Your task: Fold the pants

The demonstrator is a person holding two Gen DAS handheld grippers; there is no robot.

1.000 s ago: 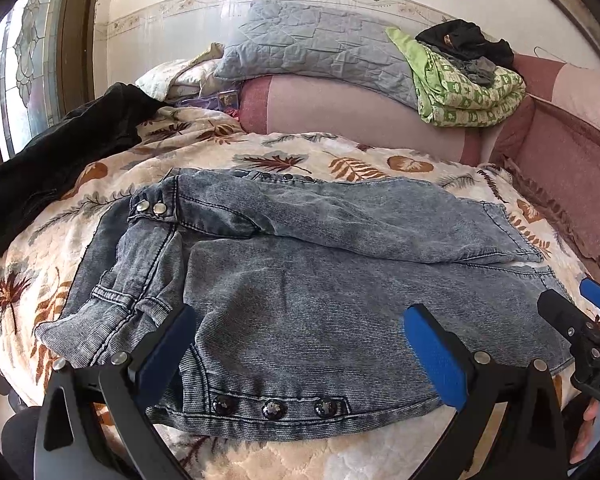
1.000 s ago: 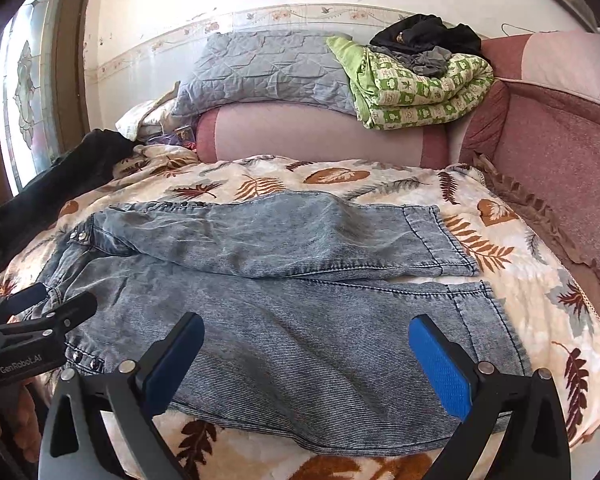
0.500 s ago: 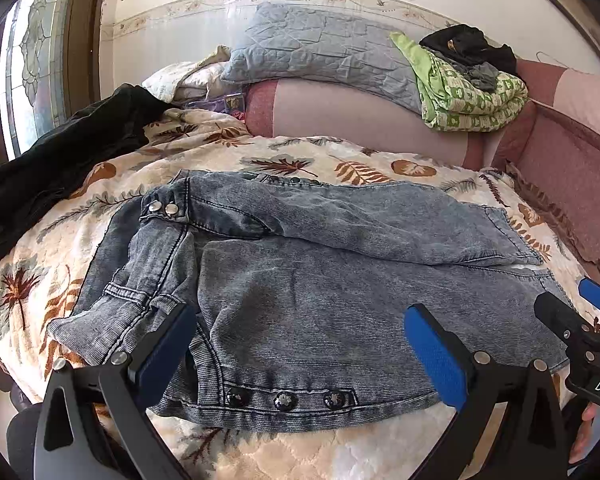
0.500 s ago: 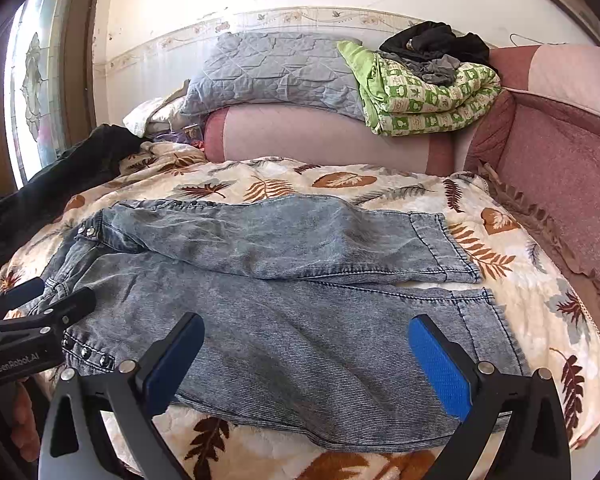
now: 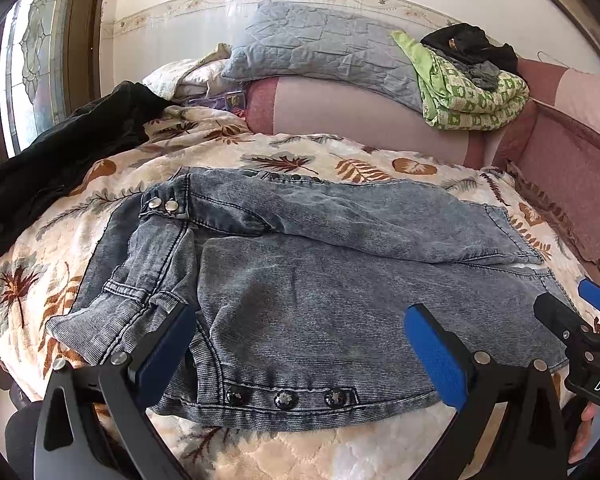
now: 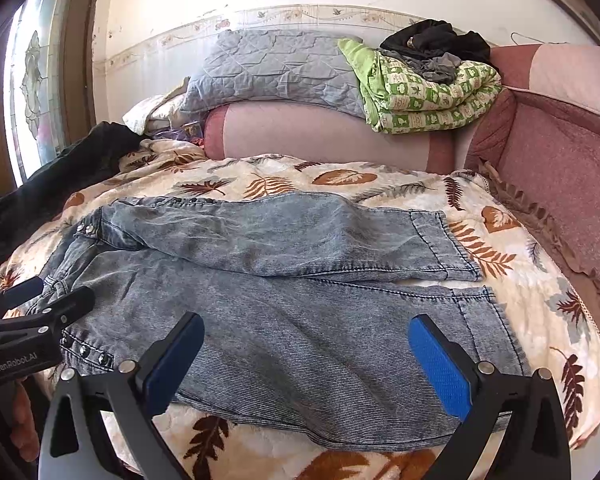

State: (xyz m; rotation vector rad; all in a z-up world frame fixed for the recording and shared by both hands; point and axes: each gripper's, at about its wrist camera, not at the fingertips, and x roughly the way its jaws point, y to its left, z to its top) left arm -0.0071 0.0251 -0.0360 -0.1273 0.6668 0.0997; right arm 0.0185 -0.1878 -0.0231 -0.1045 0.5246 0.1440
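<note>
Grey-blue acid-wash jeans (image 5: 324, 280) lie spread on the leaf-print bedspread (image 5: 340, 164), waist at the left, leg hems at the right; they also show in the right wrist view (image 6: 284, 280). My left gripper (image 5: 300, 344) is open and empty, hovering over the waistband and its studs (image 5: 286, 399). My right gripper (image 6: 304, 354) is open and empty over the near leg, close to its hem (image 6: 488, 320). Each gripper shows at the edge of the other's view: the right one (image 5: 580, 328), the left one (image 6: 36, 312).
A black garment (image 5: 60, 160) lies at the bed's left side by a window. A grey pillow (image 5: 324, 52), a green blanket (image 5: 468, 88) and dark clothes (image 5: 468, 42) sit on the pink headboard (image 5: 360, 116). A pink padded side (image 6: 560, 168) bounds the right.
Both grippers have drawn back and up a little from the jeans, so more bedspread shows at the near edge. The jeans have not moved. Both stay open.
</note>
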